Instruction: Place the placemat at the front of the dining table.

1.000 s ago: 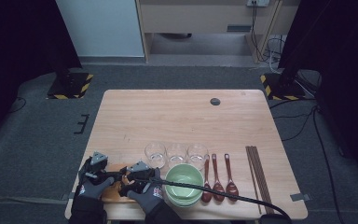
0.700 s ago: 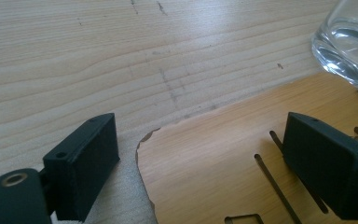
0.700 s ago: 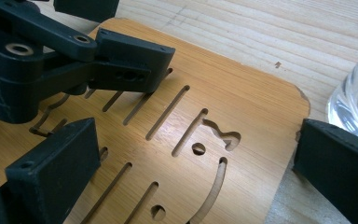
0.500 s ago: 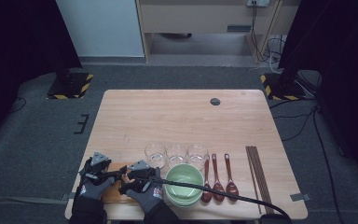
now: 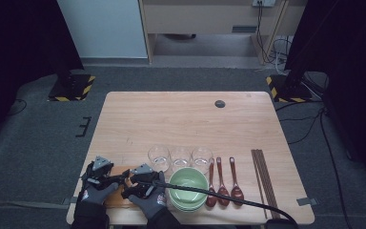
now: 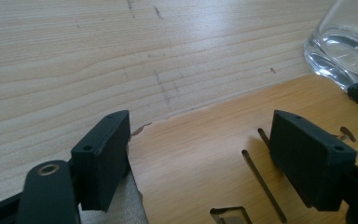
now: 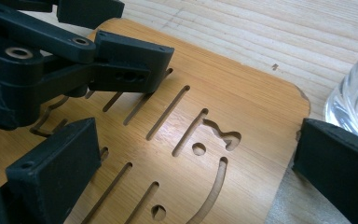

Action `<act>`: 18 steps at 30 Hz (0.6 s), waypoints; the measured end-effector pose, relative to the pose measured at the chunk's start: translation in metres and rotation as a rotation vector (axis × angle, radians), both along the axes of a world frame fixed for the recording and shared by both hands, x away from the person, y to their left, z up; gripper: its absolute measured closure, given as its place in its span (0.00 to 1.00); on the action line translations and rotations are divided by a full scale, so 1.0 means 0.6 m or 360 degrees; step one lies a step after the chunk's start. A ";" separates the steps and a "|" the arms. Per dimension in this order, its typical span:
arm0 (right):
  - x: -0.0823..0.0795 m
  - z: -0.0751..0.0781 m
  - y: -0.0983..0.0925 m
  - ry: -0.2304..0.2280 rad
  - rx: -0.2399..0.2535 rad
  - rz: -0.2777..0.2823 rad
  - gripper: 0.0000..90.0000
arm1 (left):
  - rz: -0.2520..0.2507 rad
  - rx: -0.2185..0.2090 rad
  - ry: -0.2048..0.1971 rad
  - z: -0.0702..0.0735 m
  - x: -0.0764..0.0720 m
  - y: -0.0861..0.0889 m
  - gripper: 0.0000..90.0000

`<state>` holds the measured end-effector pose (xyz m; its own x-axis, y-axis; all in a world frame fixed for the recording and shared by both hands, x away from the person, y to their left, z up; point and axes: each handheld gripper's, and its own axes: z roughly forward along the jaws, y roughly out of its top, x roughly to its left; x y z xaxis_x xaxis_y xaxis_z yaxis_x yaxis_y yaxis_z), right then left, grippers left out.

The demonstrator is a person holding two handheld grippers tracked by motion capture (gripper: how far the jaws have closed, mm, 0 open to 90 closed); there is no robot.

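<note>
We work at the near left corner of the table (image 5: 124, 114), where a slotted bamboo board (image 7: 223, 107) lies flat, its long axis running left to right along the near edge. Both grippers sit directly over it — the left gripper (image 5: 104, 175) at its left end, the right gripper (image 5: 138, 183) at its right end, toward the nearest clear glass (image 5: 158, 157) and the green bowl (image 5: 188, 183).

In the left gripper view, the left gripper's (image 6: 200, 158) jaws have just been closing and now stand apart, straddling the board's far left corner; whether the pads press its edges we cannot tell. In the right gripper view, the right gripper (image 7: 205, 163) also stands with jaws apart, one pad over the slots and the other just off the board's right edge, beside the glass (image 7: 354, 102).

The coming move turns on this relation: the board lies below and between both pairs of jaws, so each hand takes its own end. We judge the glass, just beside the right end, the thing to keep clear of.
</note>
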<state>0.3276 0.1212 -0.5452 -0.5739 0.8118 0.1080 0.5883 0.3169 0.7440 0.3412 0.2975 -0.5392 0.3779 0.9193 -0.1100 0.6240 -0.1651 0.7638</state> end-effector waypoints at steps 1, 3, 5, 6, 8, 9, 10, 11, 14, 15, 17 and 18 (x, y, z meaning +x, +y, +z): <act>0.000 0.000 0.000 -0.0001 -0.0001 -0.0001 0.00 | 0.0007 -0.0005 0.0000 0.000 0.000 0.000 0.23; 0.000 0.000 0.000 -0.0005 0.0000 -0.0007 0.01 | 0.0020 -0.0016 0.0004 0.000 0.000 0.000 0.24; -0.001 0.001 0.001 -0.0010 0.0008 -0.0028 0.03 | 0.0030 -0.0010 0.0014 0.001 0.000 -0.001 0.25; -0.001 0.001 0.001 -0.0009 0.0009 -0.0029 0.03 | 0.0034 -0.0012 0.0013 0.001 0.000 -0.002 0.25; -0.001 0.001 0.001 -0.0005 0.0009 -0.0034 0.04 | 0.0036 -0.0011 0.0014 0.002 0.000 -0.002 0.25; 0.000 0.002 0.001 0.0000 0.0009 -0.0036 0.04 | 0.0040 -0.0011 0.0016 0.002 0.001 -0.002 0.25; 0.000 0.002 0.001 0.0002 0.0003 -0.0034 0.04 | 0.0044 -0.0009 0.0021 0.003 0.001 -0.003 0.25; 0.001 0.003 0.001 0.0003 -0.0004 -0.0034 0.05 | 0.0045 -0.0006 0.0028 0.003 0.001 -0.002 0.25; 0.002 0.005 0.002 0.0017 -0.0011 -0.0024 0.05 | 0.0048 -0.0006 0.0037 0.005 0.000 -0.001 0.25; 0.002 0.006 0.003 0.0018 -0.0013 -0.0022 0.05 | 0.0047 -0.0006 0.0034 0.007 0.000 -0.001 0.25; 0.001 0.009 0.003 0.0012 -0.0013 -0.0022 0.05 | 0.0044 0.0004 0.0015 0.012 -0.003 -0.002 0.25; 0.000 0.012 0.002 0.0003 -0.0012 -0.0021 0.05 | 0.0050 -0.0003 0.0008 0.014 -0.004 -0.002 0.25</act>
<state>0.3275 0.1225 -0.5381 -0.5629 0.8201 0.1027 0.5937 0.3148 0.7406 0.3389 0.2961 -0.5308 0.3485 0.9304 -0.1136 0.6327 -0.1441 0.7608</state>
